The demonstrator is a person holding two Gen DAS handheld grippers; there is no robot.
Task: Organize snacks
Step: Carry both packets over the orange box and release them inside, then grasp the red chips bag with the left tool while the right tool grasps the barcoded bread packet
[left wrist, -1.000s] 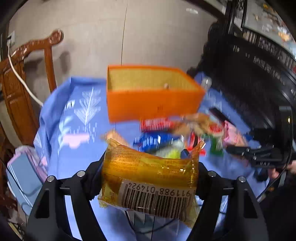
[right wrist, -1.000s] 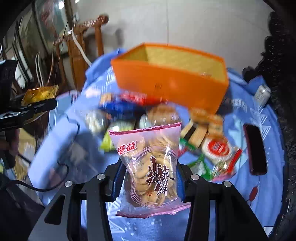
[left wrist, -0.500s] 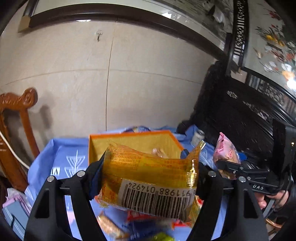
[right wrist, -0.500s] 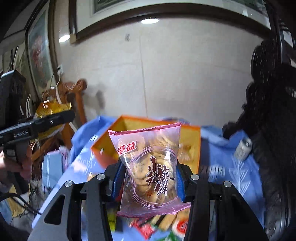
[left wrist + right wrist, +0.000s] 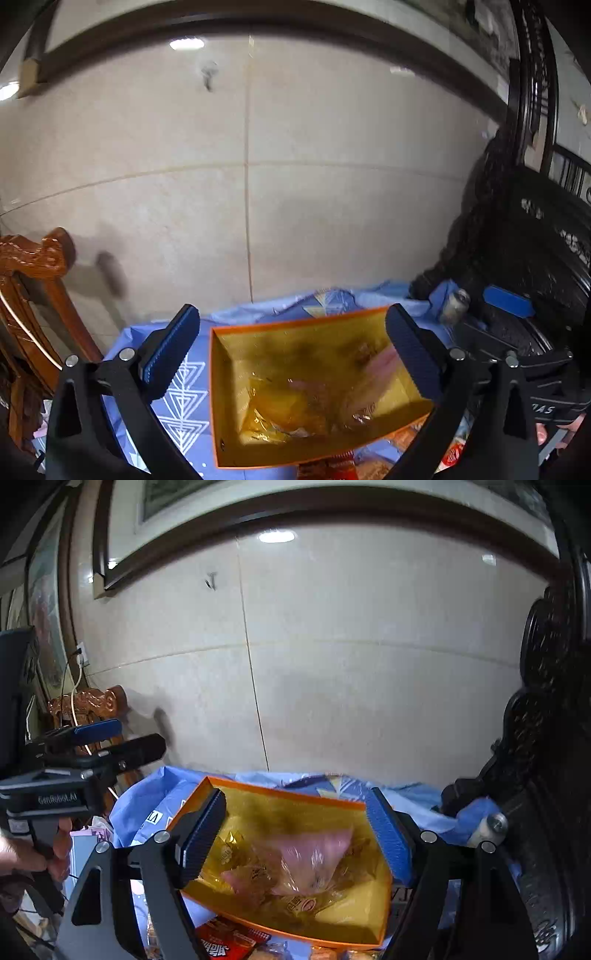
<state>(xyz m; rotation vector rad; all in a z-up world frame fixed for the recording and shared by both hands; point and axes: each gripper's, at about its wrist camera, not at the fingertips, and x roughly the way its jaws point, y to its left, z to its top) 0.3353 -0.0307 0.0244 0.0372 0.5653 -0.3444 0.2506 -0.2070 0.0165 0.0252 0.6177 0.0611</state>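
Both packets, yellow (image 5: 275,417) and pink (image 5: 314,853), now lie in the orange box (image 5: 221,398); both grippers (image 5: 291,354) (image 5: 295,834) gape wide, empty.

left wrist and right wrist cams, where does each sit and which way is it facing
Left wrist: on the left tool, open above the orange box, facing the wall; the right tool shows at right.
Right wrist: on the right tool, open over the same box; the left tool and hand at left.
Shared: box, pink snack bag, blue tablecloth.
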